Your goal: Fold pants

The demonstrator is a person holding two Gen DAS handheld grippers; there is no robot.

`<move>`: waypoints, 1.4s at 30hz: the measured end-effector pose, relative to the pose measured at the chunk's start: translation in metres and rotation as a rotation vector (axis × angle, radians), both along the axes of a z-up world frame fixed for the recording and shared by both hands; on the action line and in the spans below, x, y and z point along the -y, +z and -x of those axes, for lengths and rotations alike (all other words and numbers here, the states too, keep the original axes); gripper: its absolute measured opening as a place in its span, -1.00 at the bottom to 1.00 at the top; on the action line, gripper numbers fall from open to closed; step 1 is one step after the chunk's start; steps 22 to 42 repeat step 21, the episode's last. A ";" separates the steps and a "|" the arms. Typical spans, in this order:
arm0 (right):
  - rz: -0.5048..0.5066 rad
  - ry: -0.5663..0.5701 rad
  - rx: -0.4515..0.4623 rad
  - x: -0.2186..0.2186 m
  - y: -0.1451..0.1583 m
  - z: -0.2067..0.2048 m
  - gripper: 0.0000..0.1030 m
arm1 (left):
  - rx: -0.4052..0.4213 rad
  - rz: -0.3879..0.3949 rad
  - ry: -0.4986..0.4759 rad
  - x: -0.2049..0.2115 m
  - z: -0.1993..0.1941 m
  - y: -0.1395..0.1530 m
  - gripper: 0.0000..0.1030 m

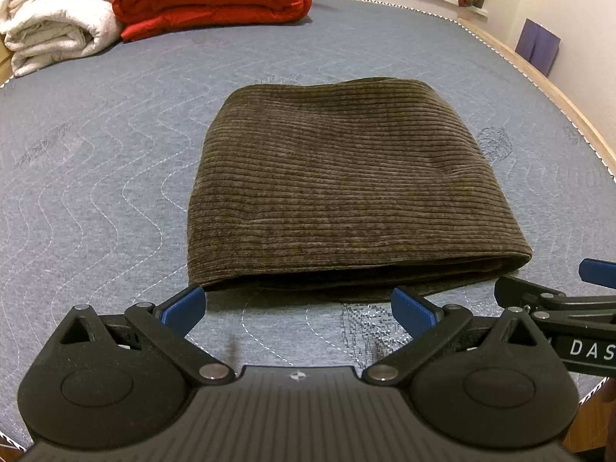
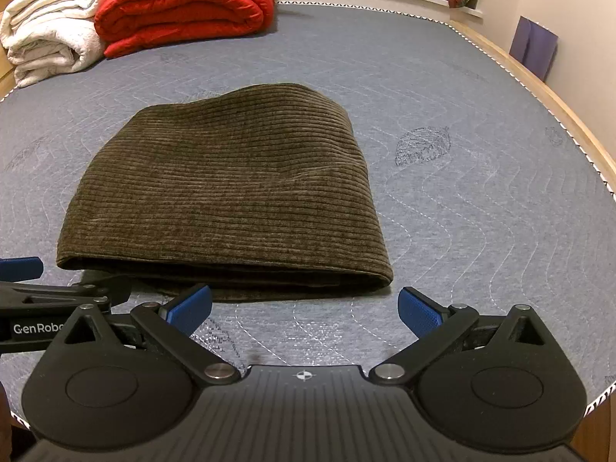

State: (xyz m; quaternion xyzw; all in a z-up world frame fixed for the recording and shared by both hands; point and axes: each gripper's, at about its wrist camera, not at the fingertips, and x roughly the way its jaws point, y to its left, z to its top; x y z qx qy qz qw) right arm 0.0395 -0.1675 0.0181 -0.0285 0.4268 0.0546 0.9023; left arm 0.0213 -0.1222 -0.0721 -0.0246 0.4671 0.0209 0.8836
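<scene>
Currently, you are holding both grippers, left gripper [image 1: 298, 304] and right gripper [image 2: 304, 306], fingers spread and empty, just short of the folded olive-brown corduroy pants [image 1: 346, 184]; keep clear to avoid disturbing the layers.

Warm, fairly dim indoor light here, yellowish on the cream wall [image 1: 577, 19] and soft across the grey quilted mattress [image 1: 115, 154]. No glare anywhere. The folded olive-brown corduroy pants [image 1: 346, 177] throw a thin dark shadow along their near edge, on the mattress; the same in the right wrist view [image 2: 231, 177]. Strong fisheye bending: the mattress edge curves like a bowl, corners go black. Centre is sharp, the corduroy ribs crisp. The red folded quilt [image 2: 184, 4] beyond the pants looks slightly soft and over-saturated.
</scene>
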 end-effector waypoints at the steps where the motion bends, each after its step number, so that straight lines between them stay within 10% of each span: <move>1: 0.000 0.000 0.000 0.000 0.000 0.000 0.98 | 0.001 -0.001 0.000 0.000 0.000 0.000 0.99; 42: -0.010 -0.010 -0.008 -0.001 -0.001 0.001 0.98 | 0.014 -0.009 -0.009 0.000 0.002 0.000 0.99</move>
